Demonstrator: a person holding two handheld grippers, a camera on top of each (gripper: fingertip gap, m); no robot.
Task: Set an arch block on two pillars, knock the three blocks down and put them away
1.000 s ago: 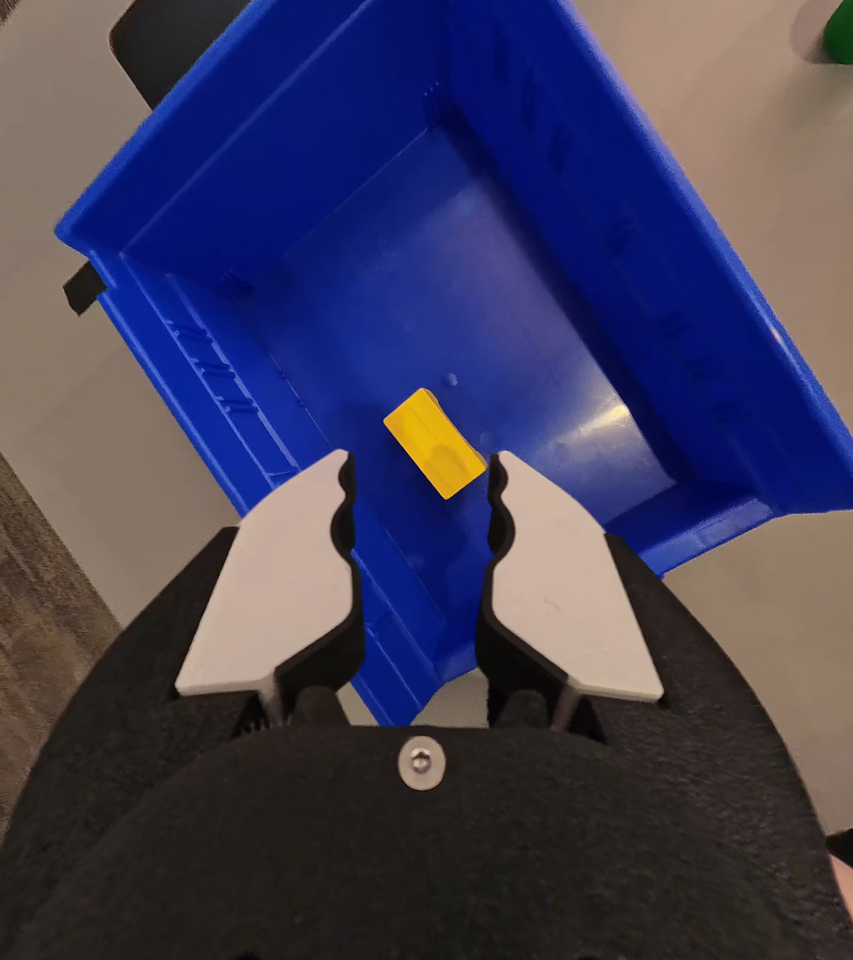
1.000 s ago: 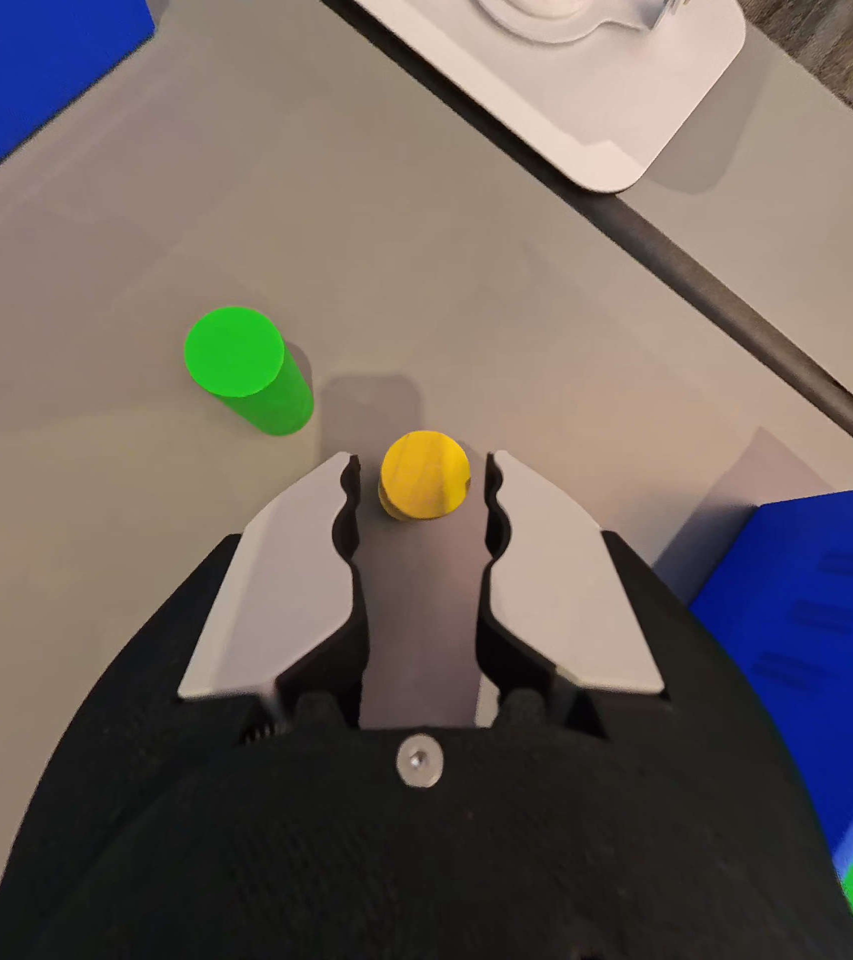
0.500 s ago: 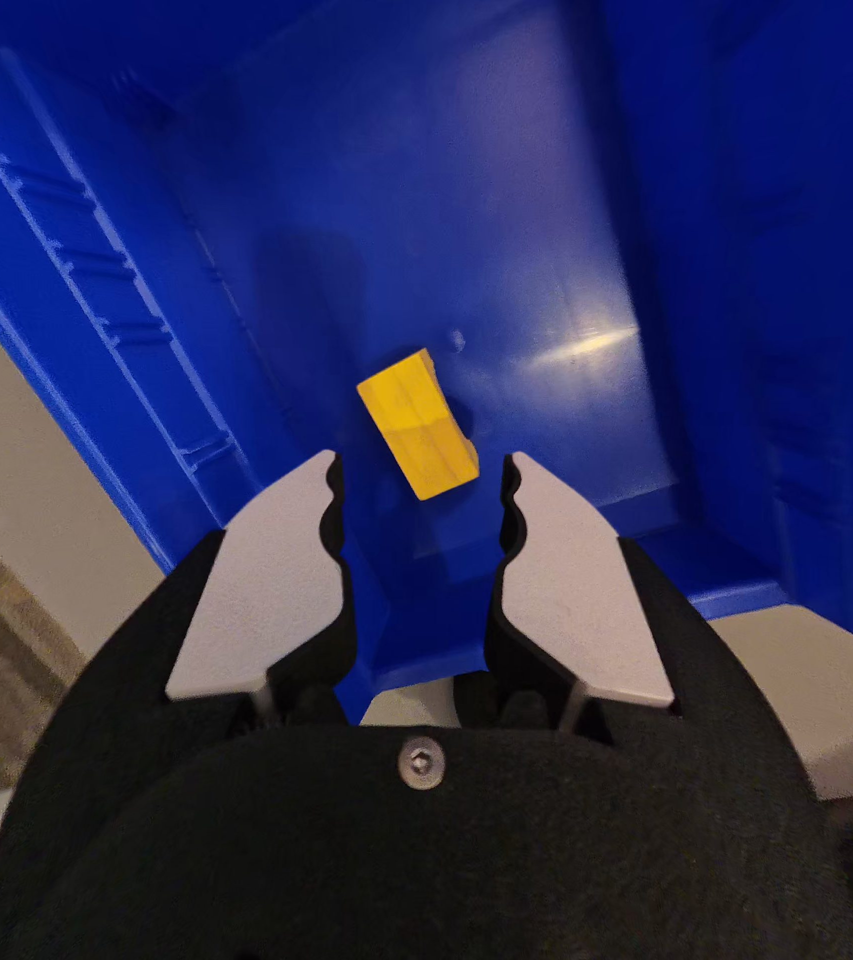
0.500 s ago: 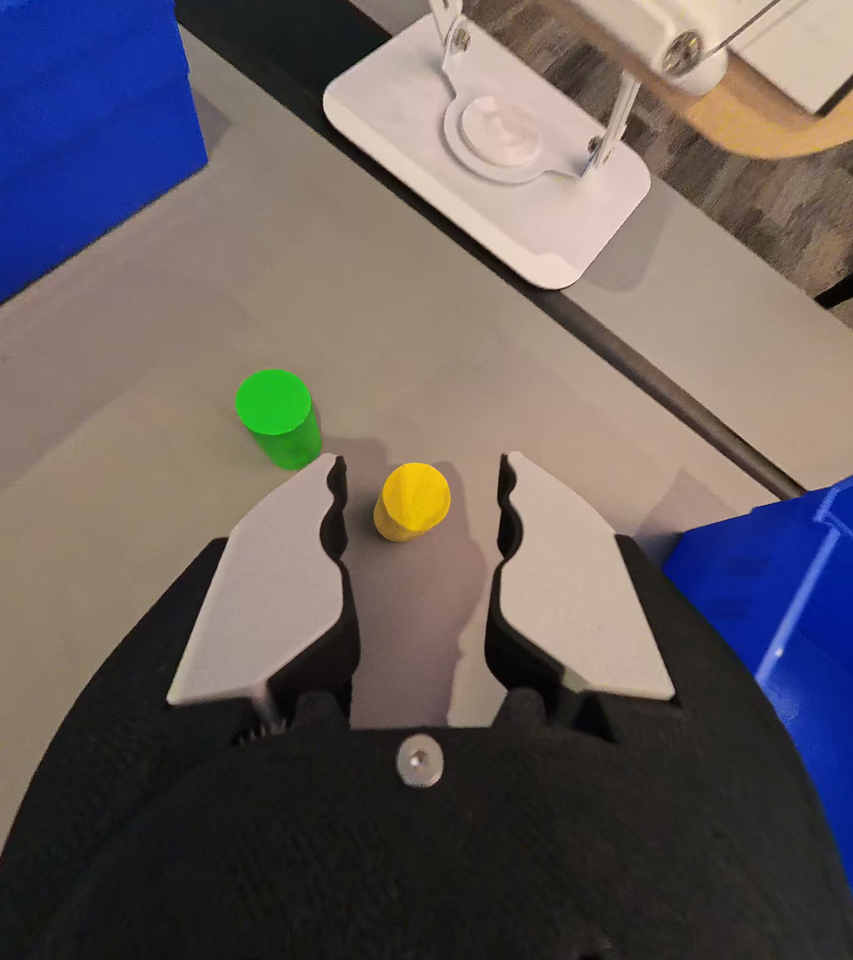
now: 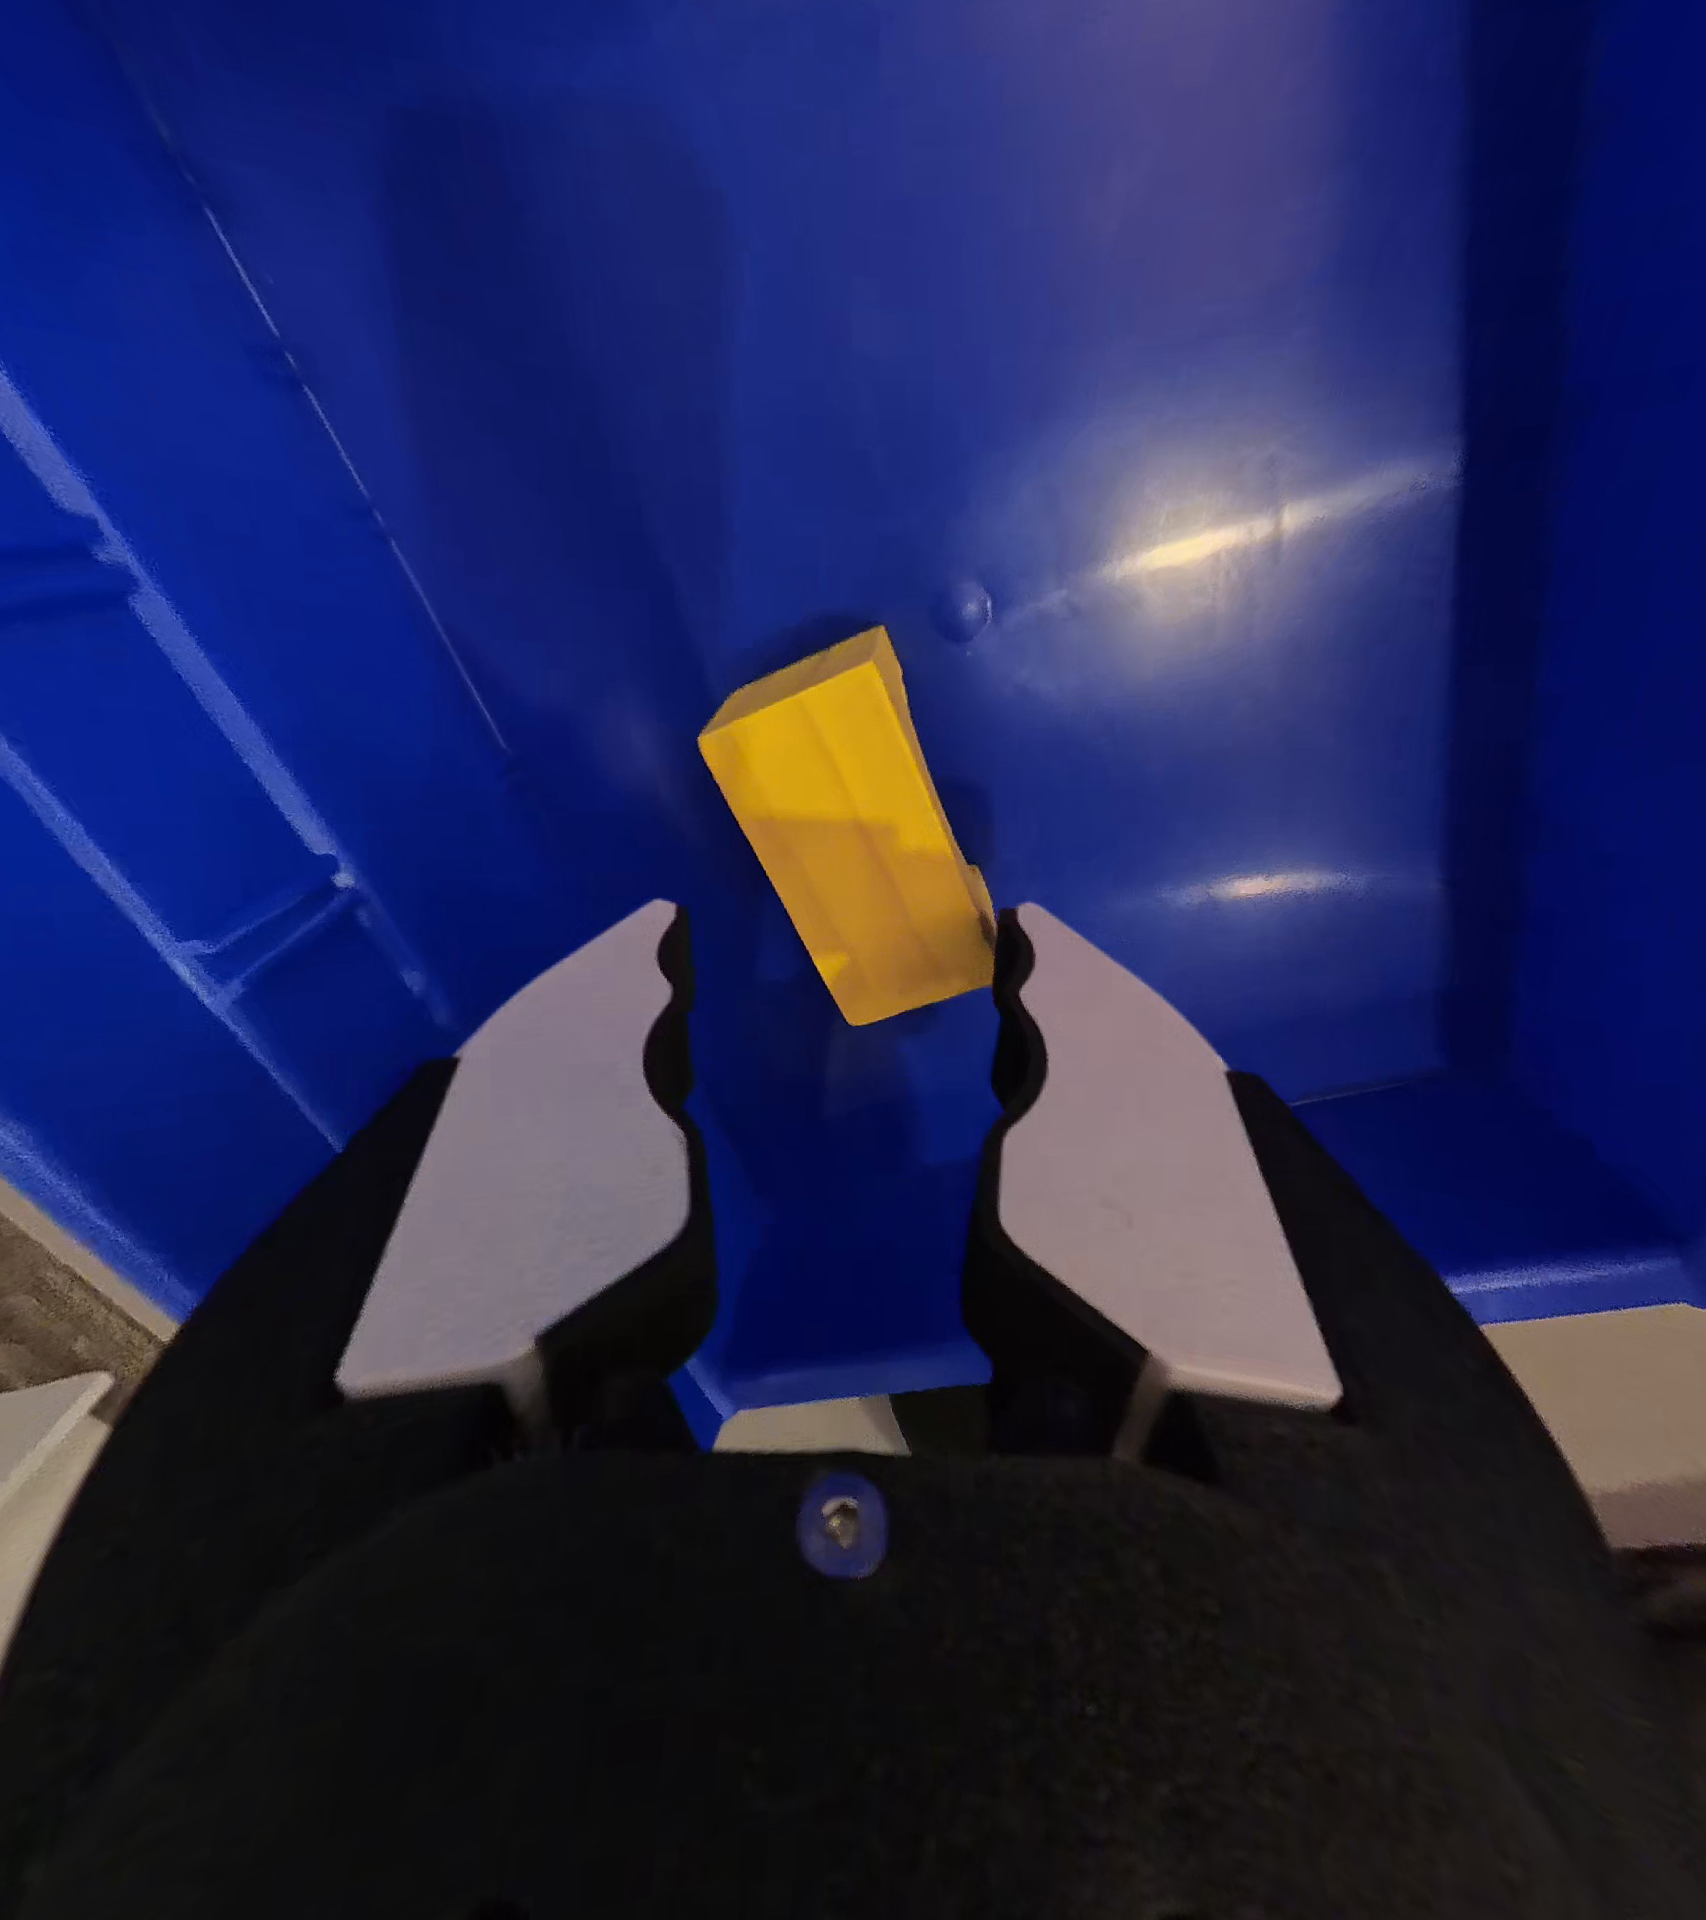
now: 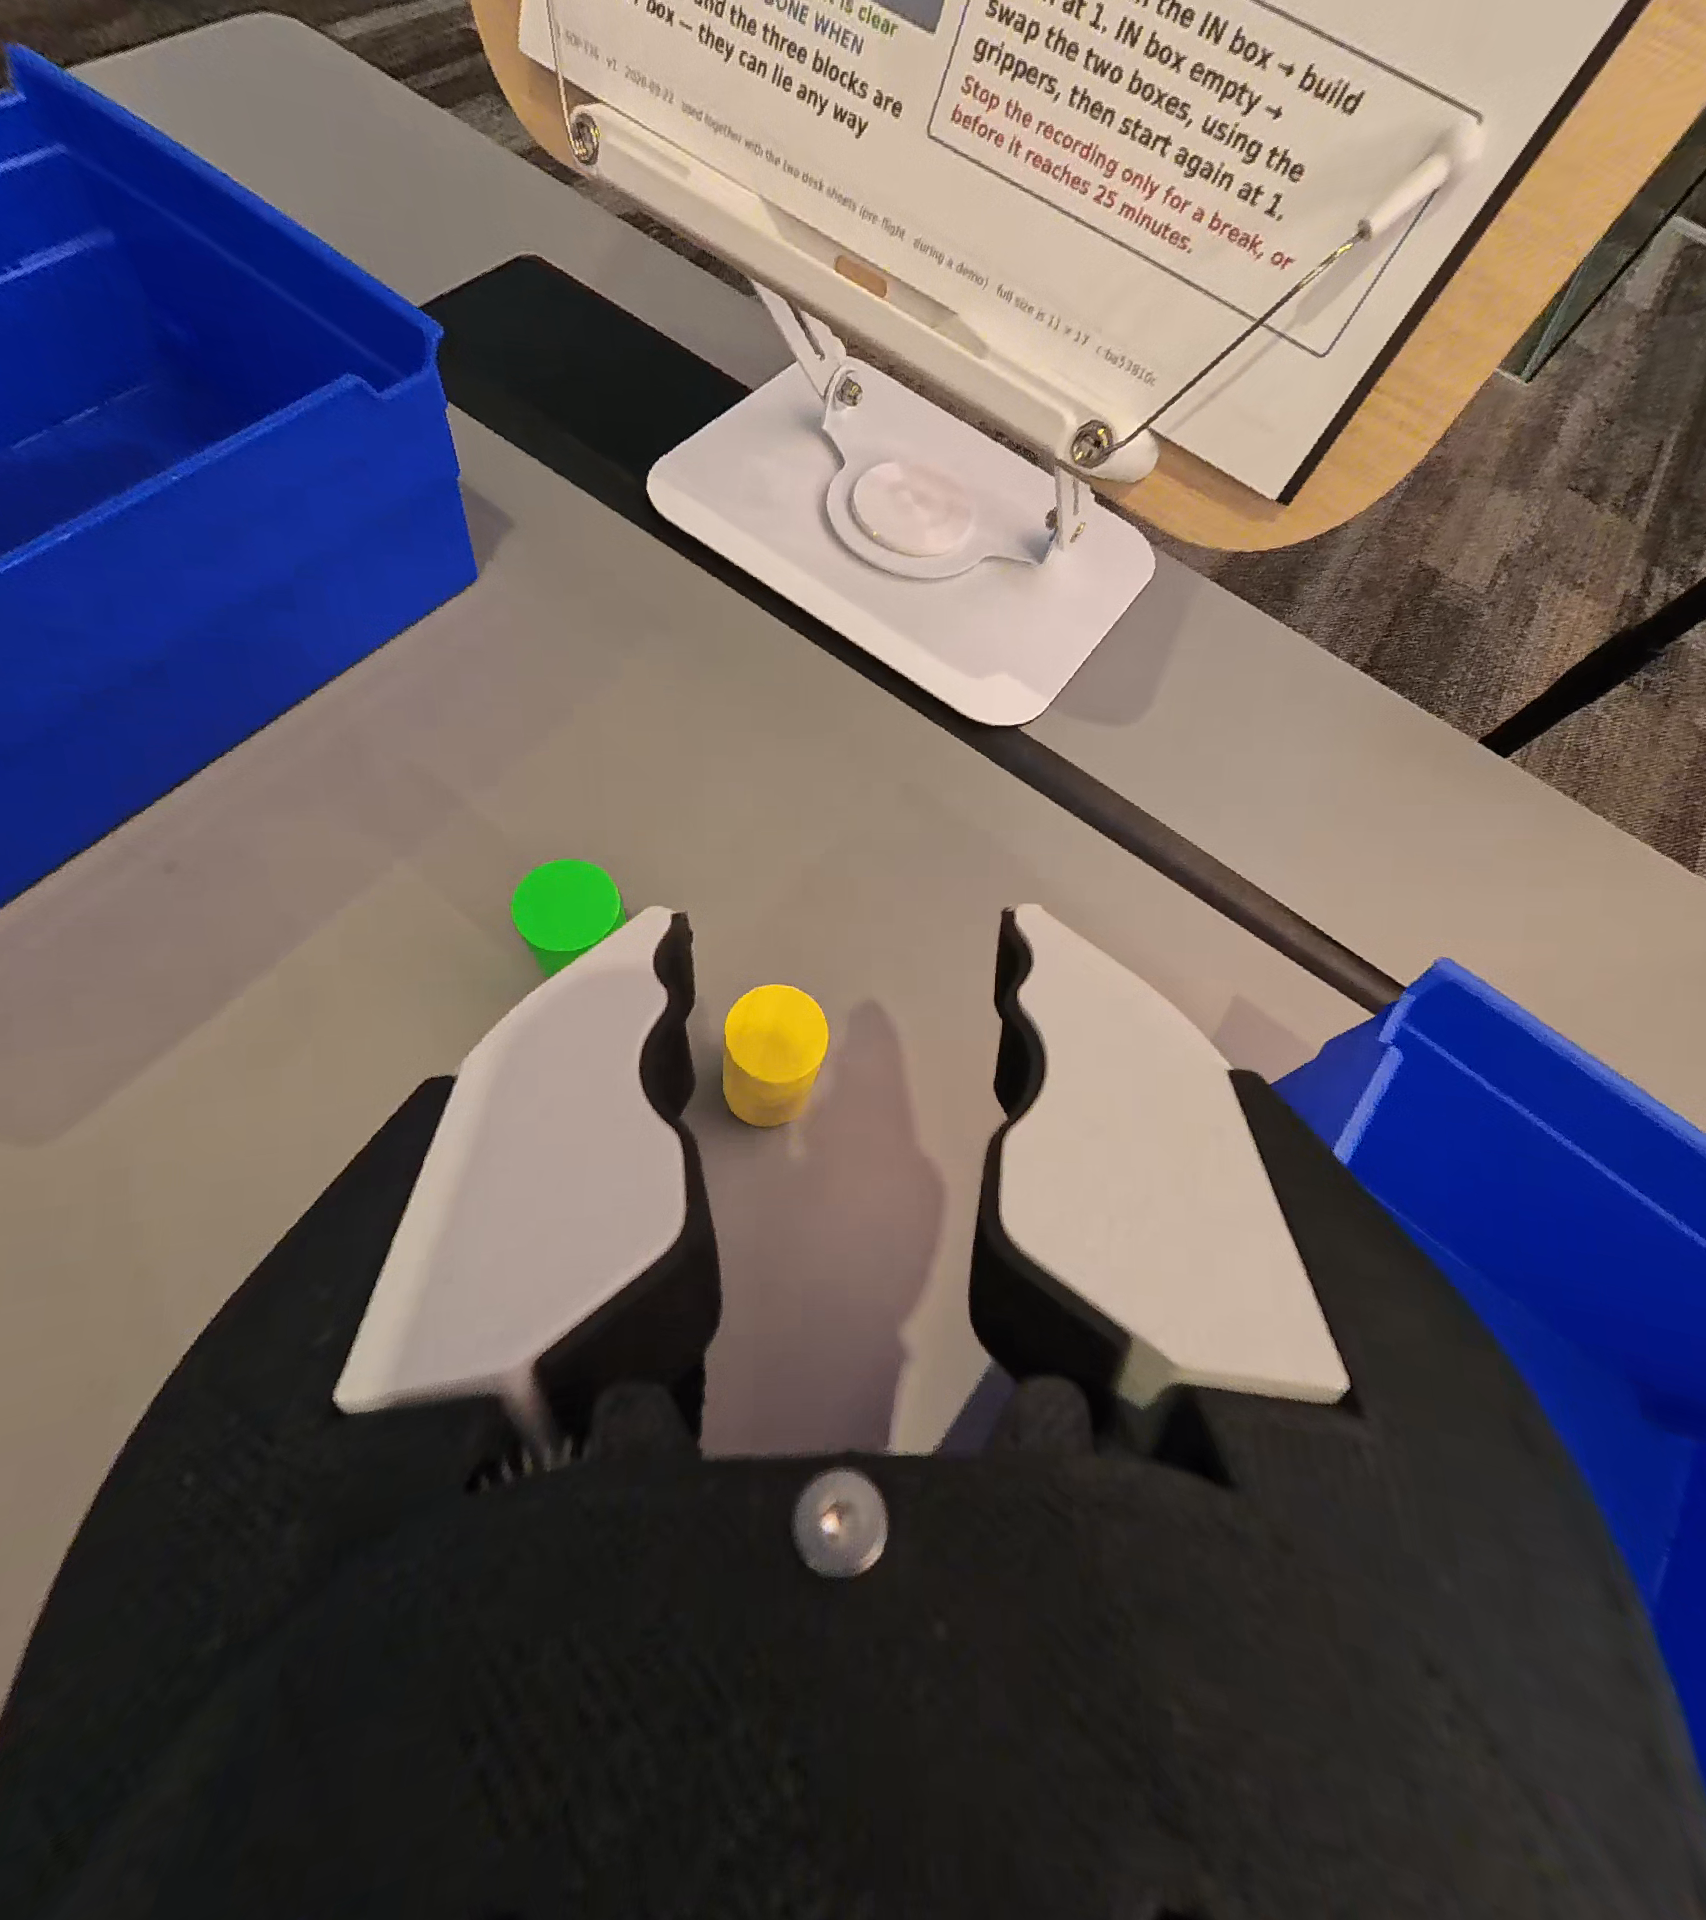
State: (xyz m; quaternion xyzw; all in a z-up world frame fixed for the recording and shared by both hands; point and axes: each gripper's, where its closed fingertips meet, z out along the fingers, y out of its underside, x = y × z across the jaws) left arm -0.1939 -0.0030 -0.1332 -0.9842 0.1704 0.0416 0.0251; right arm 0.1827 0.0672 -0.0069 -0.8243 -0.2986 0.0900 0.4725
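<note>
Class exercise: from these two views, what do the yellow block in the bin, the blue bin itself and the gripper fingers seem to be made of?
Yellow block: probably painted wood; faint grain lines show under a matte coat.
Blue bin: moulded plastic, glossy; light glints on its floor, ribs are moulded into its wall.
Left gripper fingers: smooth matte pale-grey faces over black backing, likely plastic.

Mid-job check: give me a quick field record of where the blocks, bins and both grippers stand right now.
left gripper: open, reaching down inside the blue bin, empty
yellow arch block: lying on the bin floor, just ahead of the fingertips
right gripper: open, above the table, empty
yellow pillar: upright on the table, below the open jaws
green pillar: upright, beside the yellow one, apart from it
second blue bin: at the right edge
document stand: behind the pillars
</note>
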